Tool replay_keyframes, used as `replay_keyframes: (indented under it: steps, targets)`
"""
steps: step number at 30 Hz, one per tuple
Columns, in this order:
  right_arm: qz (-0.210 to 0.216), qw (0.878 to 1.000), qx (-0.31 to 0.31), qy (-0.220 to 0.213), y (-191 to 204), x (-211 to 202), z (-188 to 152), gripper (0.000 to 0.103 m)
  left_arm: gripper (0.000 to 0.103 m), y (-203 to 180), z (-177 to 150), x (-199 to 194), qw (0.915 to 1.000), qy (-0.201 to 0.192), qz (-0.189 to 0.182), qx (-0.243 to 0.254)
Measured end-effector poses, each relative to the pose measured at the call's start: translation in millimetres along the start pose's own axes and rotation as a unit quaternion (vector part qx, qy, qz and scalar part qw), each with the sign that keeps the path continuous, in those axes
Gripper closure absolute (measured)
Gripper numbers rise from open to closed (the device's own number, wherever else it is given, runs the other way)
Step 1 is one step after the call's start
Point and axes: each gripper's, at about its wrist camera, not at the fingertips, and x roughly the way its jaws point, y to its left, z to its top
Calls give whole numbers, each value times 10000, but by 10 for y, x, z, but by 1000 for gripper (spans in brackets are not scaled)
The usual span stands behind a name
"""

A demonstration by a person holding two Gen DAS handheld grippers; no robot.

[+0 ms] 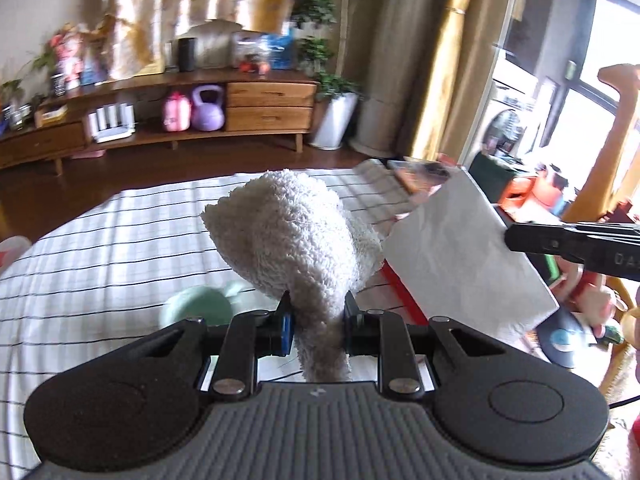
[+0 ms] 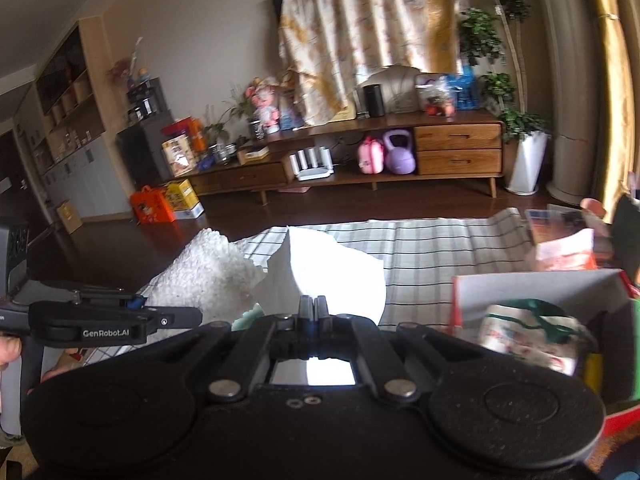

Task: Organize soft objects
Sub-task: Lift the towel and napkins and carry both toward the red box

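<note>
Left wrist view: fluffy white towel pinched at its narrow lower end between the jaws of the left gripper, bulk bulging up toward 12 o'clock and hiding much of the checked cloth behind it. Pale green object at 9 o'clock of the jaws, half covered and too blurred to name. At 3 o'clock, white folded sheet held off the surface, its far edge clamped by the right gripper, whose body runs off the frame edge. Red-edged box mostly masked behind the sheet.

Right wrist view: right gripper nearly closed on the white folded sheet, jaws narrow (sheet rising toward 12 o'clock). Towel at 10 o'clock, left gripper side-on at 9 o'clock, pressed against the towel's lower edge. Open box at 3 o'clock with a patterned bundle inside, smeared by blur.

Checked cloth spread over a low surface; beyond it dark wood floor, wooden sideboard, purple kettlebell, draped curtain, potted plant.
</note>
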Motion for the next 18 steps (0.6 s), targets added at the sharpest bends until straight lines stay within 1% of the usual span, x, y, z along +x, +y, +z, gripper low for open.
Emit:
replay_keyframes:
  steps: [6, 14, 18]
  targets:
    - [-435, 9988, 191, -68, -463, -201, -101, 103, 81, -541, 65, 242, 9991, 89, -354, 226]
    - [-1047, 9935, 434, -44, -1108, -389, -204, 103, 81, -1157, 238, 621, 9969, 172, -606, 476]
    - [-1344, 9894, 546, -64, -1459, -471, -187, 103, 81, -1446, 355, 816, 9958, 152, -693, 576]
